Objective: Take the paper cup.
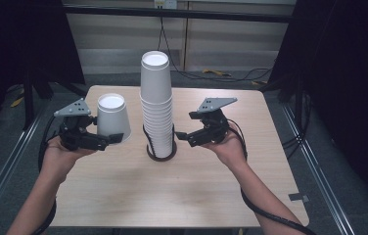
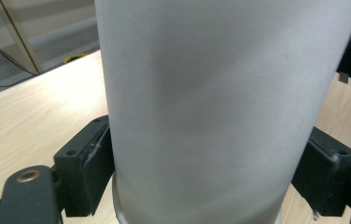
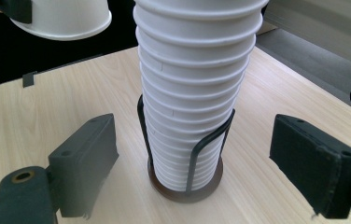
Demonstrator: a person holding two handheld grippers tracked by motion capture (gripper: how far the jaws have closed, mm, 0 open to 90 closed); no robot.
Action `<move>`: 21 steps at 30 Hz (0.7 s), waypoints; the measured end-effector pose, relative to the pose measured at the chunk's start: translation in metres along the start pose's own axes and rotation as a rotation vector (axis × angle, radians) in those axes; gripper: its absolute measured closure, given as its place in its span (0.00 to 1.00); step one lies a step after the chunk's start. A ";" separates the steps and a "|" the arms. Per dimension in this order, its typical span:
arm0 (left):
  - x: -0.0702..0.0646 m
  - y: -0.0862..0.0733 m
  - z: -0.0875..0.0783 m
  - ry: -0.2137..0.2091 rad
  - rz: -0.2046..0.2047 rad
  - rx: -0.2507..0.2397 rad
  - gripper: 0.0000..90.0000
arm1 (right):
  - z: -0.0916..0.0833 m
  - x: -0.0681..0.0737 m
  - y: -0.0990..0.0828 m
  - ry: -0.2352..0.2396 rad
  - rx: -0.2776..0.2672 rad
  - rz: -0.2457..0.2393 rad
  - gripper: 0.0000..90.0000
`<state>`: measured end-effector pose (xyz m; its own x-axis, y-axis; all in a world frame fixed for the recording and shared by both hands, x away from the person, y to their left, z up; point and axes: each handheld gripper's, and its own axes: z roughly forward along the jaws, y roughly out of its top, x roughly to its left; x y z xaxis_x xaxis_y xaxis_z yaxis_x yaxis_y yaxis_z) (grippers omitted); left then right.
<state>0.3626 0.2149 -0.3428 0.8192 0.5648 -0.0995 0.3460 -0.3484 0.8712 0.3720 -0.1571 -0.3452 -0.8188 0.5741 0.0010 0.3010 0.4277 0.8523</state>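
Overhead, left tongs (image 1: 104, 142) grip an upturned cup (image 1: 112, 117); right tongs (image 1: 182, 137) gape beside the stack (image 1: 156, 105)

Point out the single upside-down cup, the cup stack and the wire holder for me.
single cup (image 1: 112, 117): high view, side wall, upside down in the left gripper's fingers.
cup stack (image 3: 197, 88): right gripper view, ribbed rims at mid height.
wire holder (image 3: 209, 136): right gripper view, a dark upright wire.

Left gripper (image 1: 107, 140) points rightward, its pads clamped tight. Right gripper (image 1: 181, 137) points leftward toward it, jaws spread wide.
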 end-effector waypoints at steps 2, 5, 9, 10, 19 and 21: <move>-0.001 -0.002 0.002 -0.011 0.000 0.005 0.19 | 0.000 0.000 -0.001 0.004 -0.002 -0.002 0.16; -0.006 -0.008 0.007 -0.024 0.005 0.018 0.19 | -0.002 0.000 -0.005 0.020 -0.003 -0.004 0.16; -0.011 -0.011 0.011 -0.031 0.014 0.032 0.19 | -0.004 0.000 -0.008 0.019 0.005 -0.009 0.16; -0.014 -0.013 0.014 -0.038 0.021 0.044 0.19 | -0.004 0.001 -0.011 0.024 0.009 -0.015 0.16; -0.028 -0.017 0.023 -0.077 0.043 0.061 0.19 | -0.008 0.001 -0.021 0.031 0.031 -0.026 0.16; -0.032 -0.018 0.026 -0.095 0.045 0.070 0.19 | -0.008 0.000 -0.023 0.039 0.033 -0.023 0.16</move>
<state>0.3420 0.1831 -0.3676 0.8732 0.4750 -0.1090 0.3361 -0.4250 0.8405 0.3607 -0.1729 -0.3609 -0.8438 0.5367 0.0028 0.2975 0.4634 0.8348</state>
